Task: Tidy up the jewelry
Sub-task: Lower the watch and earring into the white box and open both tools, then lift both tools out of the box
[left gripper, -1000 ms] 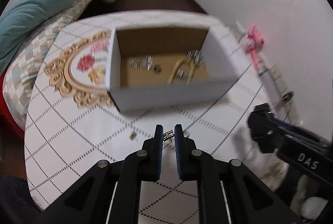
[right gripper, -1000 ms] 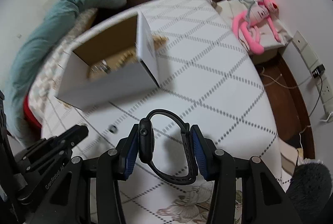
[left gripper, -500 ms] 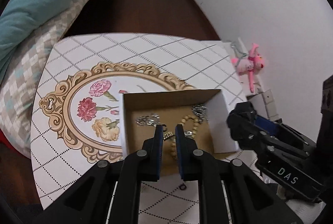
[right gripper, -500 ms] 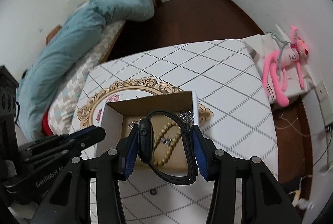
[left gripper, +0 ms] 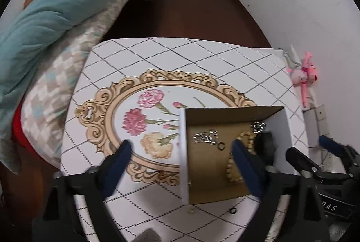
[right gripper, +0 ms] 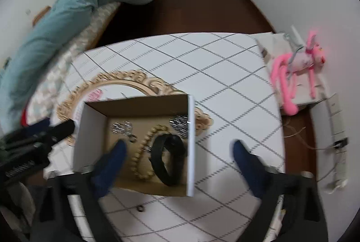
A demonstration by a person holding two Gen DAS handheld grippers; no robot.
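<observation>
Nearest in both wrist views the fingers stand spread wide with nothing between them: the left gripper (left gripper: pixel 181 152) hangs over the near left wall of the cardboard box (left gripper: pixel 183 152), and the right gripper (right gripper: pixel 177 152) straddles its right wall. Both sets of jaws have just been opening, and compared with half a second ago, when the left fingers pinched a small metal piece and the right fingers clamped the black watch (right gripper: pixel 167 157), both are now empty and the watch lies on the box floor, just beside the beaded bracelet (right gripper: pixel 144 152). On the surface (right gripper: pixel 225 84) just in front of the box a small dark ring (right gripper: pixel 140 208) lies loose, not yet put away; the left view shows it too, with a paler speck beside it that is too small to name. Such a ring looks light, hard and smooth, likely to skid or flip under the fingers, so I would close on it across its outer edge from straight above. The watch band seems soft and springy, easiest to take across the strap; the beads are stiff singly but floppy as a loop. Farther in, silvery pieces (right gripper: pixel 121 127) sit along the back of the box. Beyond it lie the printed flower frame, a teal blanket (left gripper: pixel 67 5) on a bed, and a pink plush toy (right gripper: pixel 299 66) by the wall.
</observation>
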